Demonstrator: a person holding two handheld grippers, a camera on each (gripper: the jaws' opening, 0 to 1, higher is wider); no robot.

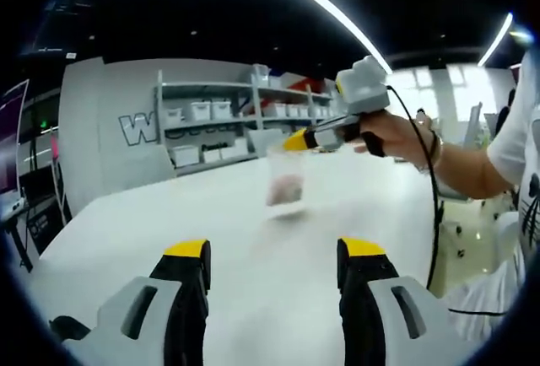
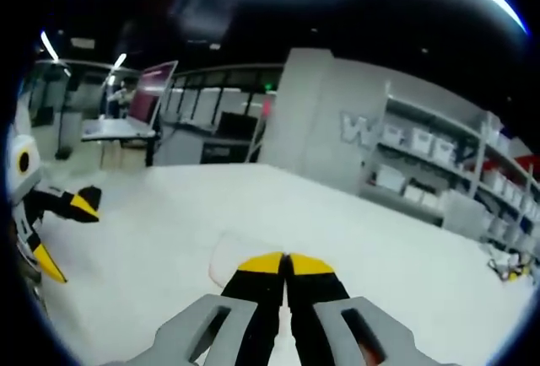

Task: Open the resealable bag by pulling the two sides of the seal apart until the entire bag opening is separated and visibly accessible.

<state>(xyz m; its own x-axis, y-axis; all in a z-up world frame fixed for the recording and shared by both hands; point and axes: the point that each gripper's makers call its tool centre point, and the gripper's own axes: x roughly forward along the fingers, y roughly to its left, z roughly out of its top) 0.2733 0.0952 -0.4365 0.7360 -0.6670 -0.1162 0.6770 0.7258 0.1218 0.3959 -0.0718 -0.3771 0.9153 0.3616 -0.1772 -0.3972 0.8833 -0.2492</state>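
Note:
A clear resealable bag (image 1: 285,182) with something pinkish inside hangs blurred above the white table (image 1: 169,223). In the left gripper view, my right gripper (image 1: 297,140) comes in from the right in a person's hand (image 1: 396,134) and pinches the bag's top edge. My left gripper (image 1: 274,252) stands open low in front, apart from the bag, with nothing between its yellow tips. In the right gripper view, my right gripper (image 2: 285,263) has its jaws pressed together on the bag (image 2: 224,256), whose pale film shows just left of them. The left gripper (image 2: 63,233) sits open at the left edge.
Metal shelves with white bins (image 1: 211,121) line a grey wall beyond the table's far edge. A desk with a monitor (image 2: 152,88) stands farther off. The person's arm and a black cable (image 1: 434,214) hang at the right. The table's left edge (image 1: 59,239) drops to the floor.

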